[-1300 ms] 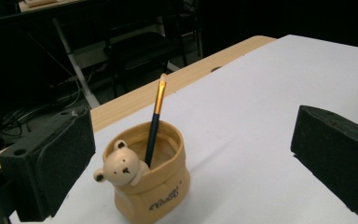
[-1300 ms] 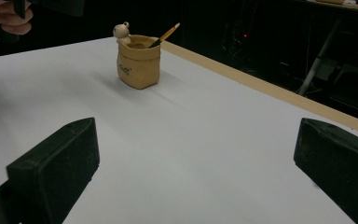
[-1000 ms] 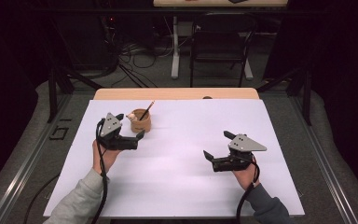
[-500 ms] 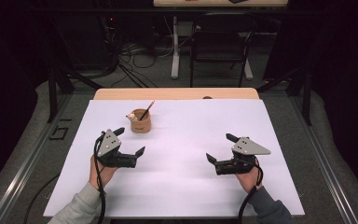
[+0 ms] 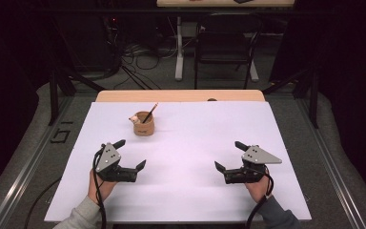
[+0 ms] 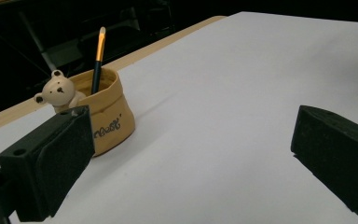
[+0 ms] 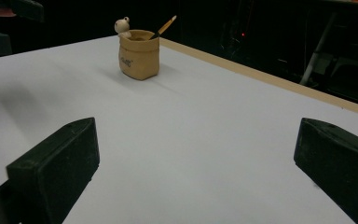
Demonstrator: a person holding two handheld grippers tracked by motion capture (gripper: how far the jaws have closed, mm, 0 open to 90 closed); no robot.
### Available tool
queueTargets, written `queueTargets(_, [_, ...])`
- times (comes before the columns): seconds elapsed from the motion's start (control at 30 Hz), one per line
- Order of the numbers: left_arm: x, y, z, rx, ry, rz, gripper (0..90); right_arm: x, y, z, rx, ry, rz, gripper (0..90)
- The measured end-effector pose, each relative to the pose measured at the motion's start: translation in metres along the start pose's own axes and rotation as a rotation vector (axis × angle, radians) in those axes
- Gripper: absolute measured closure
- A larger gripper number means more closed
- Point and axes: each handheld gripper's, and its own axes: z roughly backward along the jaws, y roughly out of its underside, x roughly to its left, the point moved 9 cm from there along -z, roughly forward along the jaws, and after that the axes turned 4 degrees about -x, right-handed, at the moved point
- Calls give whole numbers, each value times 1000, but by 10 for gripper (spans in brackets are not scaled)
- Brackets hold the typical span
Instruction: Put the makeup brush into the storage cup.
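Note:
A small tan pot (image 5: 143,125) with a little bear figure (image 6: 58,90) on its rim stands upright on the white table sheet (image 5: 190,129), left of centre and towards the back. A pencil (image 6: 98,55) leans inside the pot (image 6: 106,112). My left gripper (image 5: 129,153) hovers near the front left, open and empty, a short way in front of the pot. My right gripper (image 5: 227,156) is at the front right, open and empty, its jaws pointing left across the sheet. From the right gripper view the pot (image 7: 139,54) stands far off at upper left.
A wooden table edge (image 5: 181,96) runs along the back of the sheet. Behind the table are a chair (image 5: 225,50), desk legs and cables on a dark floor. Metal rails (image 5: 21,171) flank the table on both sides.
My left gripper has drawn back from beside the pot towards the front of the table. My right gripper has shifted slightly nearer the front edge. The pot has not moved.

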Motion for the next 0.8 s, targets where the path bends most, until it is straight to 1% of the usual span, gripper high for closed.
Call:
queueTargets(0.07, [-2, 2, 2, 4, 7, -1, 0, 0, 4, 4, 11, 3, -2, 0])
queueTargets(0.1, [-4, 5, 3, 10, 18, 0, 0, -1, 5, 5, 14, 7, -2, 0])
queueTargets(0.2, [-5, 9, 5, 22, 28, 6, 0, 0, 5, 7, 9, 5, -3, 0])
queueTargets(0.23, [-6, 12, 7, 30, 33, 8, 0, 0, 6, 11, 6, 8, 6, 0])
queueTargets(0.3, [-7, 14, 9, 32, 37, 12, 0, -1, 6, 14, 4, 11, 7, 0])
queueTargets(0.33, [-7, 14, 9, 32, 37, 12, 0, -1, 6, 14, 4, 11, 7, 0])
queueTargets(0.37, [-8, 15, 11, 30, 35, 16, 0, -1, 8, 18, 17, 10, 5, 0])
queueTargets(0.47, [-9, 16, 14, 29, 38, 17, 0, -1, 9, 20, 10, 14, 5, 0])
queueTargets(0.57, [-12, 20, 18, 38, 41, 21, 0, 0, 10, 23, 16, 15, 8, 0])
queueTargets(0.6, [-12, 21, 19, 42, 41, 19, 0, 1, 12, 24, 27, 11, 7, 0])
queueTargets(0.8, [-13, 26, 27, 46, 37, 26, 0, 3, 13, 26, 31, 9, 14, 0])
